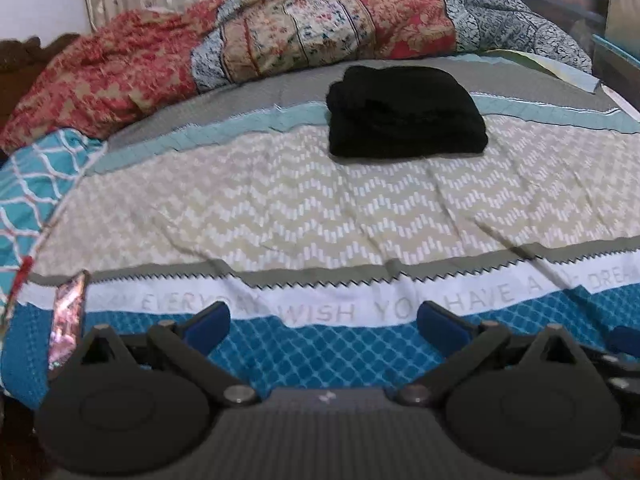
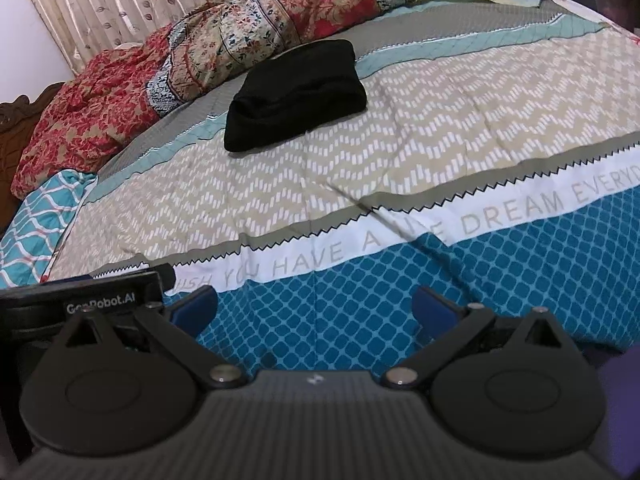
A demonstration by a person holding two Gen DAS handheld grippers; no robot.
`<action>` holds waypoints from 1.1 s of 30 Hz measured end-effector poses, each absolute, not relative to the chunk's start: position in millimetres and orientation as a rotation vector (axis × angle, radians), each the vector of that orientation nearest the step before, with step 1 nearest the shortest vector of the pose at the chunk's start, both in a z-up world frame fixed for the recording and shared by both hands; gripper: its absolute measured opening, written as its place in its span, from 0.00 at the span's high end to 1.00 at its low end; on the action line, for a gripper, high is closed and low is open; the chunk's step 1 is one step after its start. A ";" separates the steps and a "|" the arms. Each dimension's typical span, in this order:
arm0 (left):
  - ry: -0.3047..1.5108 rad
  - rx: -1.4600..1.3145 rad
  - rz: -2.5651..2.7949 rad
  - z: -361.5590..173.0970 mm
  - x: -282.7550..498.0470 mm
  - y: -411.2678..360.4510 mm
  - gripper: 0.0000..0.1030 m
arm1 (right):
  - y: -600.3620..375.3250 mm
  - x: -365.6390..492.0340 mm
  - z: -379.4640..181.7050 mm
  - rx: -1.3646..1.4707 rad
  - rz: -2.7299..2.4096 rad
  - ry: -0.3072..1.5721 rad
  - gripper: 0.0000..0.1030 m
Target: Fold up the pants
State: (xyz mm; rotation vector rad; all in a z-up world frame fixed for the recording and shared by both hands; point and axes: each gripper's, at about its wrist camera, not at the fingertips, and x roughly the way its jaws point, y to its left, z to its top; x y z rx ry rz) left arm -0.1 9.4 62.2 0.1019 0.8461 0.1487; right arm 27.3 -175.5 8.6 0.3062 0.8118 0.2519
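The black pants [image 1: 404, 114] lie folded into a compact bundle on the far middle of the bed; they also show in the right wrist view [image 2: 296, 94]. My left gripper [image 1: 324, 326] is open and empty, low over the blue near edge of the bedspread, far from the pants. My right gripper [image 2: 314, 308] is open and empty too, over the same blue band, to the right of the left one. The body of the left gripper [image 2: 80, 304] shows at the left edge of the right wrist view.
A patterned bedspread [image 1: 280, 208] covers the bed. A crumpled red floral quilt [image 1: 240, 52] is heaped along the far side below a curtain [image 2: 120, 4]. A phone [image 1: 68, 320] lies at the bed's near left edge. A teal pillow [image 1: 36, 188] lies at left.
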 end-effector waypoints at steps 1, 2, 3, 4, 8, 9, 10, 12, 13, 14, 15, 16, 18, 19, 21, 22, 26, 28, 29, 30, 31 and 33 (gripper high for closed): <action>0.840 0.115 0.160 62.5 -0.3 9.7 0.00 | -175.5 27.3 8.7 0.304 0.252 0.810 0.00; 0.838 0.123 0.167 62.8 -0.2 10.3 0.00 | -175.4 27.2 8.8 0.303 0.252 0.808 0.00; 0.842 0.124 0.170 62.8 -0.2 11.2 0.00 | -175.3 27.3 8.8 0.303 0.250 0.807 0.00; 0.859 0.117 0.172 62.4 0.1 12.7 0.00 | -175.6 27.2 8.8 0.304 0.249 0.805 0.00; 0.885 0.085 0.153 59.9 0.3 16.9 0.00 | -177.1 27.3 8.5 0.311 0.240 0.801 0.00; 0.889 0.084 0.152 59.4 0.0 16.8 0.00 | -176.8 26.9 8.6 0.313 0.237 0.800 0.00; 0.894 0.082 0.147 58.7 0.2 16.5 0.00 | -177.5 27.0 8.5 0.314 0.234 0.800 0.00; 0.913 0.075 0.147 56.4 1.4 16.5 0.00 | -178.3 27.2 8.0 0.319 0.229 0.800 0.00; 0.921 0.074 0.152 55.2 1.6 16.6 0.00 | -178.6 27.3 7.6 0.320 0.227 0.801 0.00; 0.926 0.075 0.158 54.0 1.5 16.4 0.00 | -178.5 27.2 7.2 0.321 0.226 0.802 0.00; 0.931 0.076 0.162 52.8 1.7 16.6 0.00 | -178.4 27.1 6.7 0.322 0.225 0.804 0.00; 0.937 0.074 0.165 51.6 2.1 17.1 0.00 | -178.6 27.3 5.9 0.323 0.224 0.807 0.00; 0.950 0.066 0.163 49.8 2.9 18.1 0.00 | -178.5 27.4 4.7 0.326 0.223 0.812 0.00; 0.956 0.064 0.163 48.9 3.2 18.2 0.00 | -178.5 27.6 4.2 0.327 0.223 0.815 0.00; 0.962 0.067 0.167 47.7 3.3 18.2 0.00 | -178.7 27.7 4.0 0.327 0.225 0.817 0.00; 0.964 0.067 0.169 47.2 3.3 18.2 0.00 | -178.5 27.7 3.9 0.327 0.226 0.818 0.00; 0.969 0.068 0.175 46.2 3.7 18.9 0.00 | -179.0 28.0 3.1 0.328 0.227 0.822 0.00; 0.970 0.069 0.178 45.6 3.9 19.2 0.00 | -179.4 28.2 2.5 0.329 0.225 0.824 0.00; 0.971 0.070 0.178 45.3 4.0 19.6 0.00 | -179.7 28.2 2.3 0.331 0.223 0.825 0.00; 0.972 0.070 0.178 45.1 4.0 19.7 0.00 | -179.9 28.4 2.0 0.332 0.222 0.827 0.00; 0.974 0.071 0.178 44.8 4.0 19.8 0.00 | -180.2 28.5 1.7 0.334 0.221 0.828 0.00; 0.975 0.071 0.179 44.2 4.1 19.5 0.00 | -179.7 28.4 1.3 0.335 0.220 0.830 0.00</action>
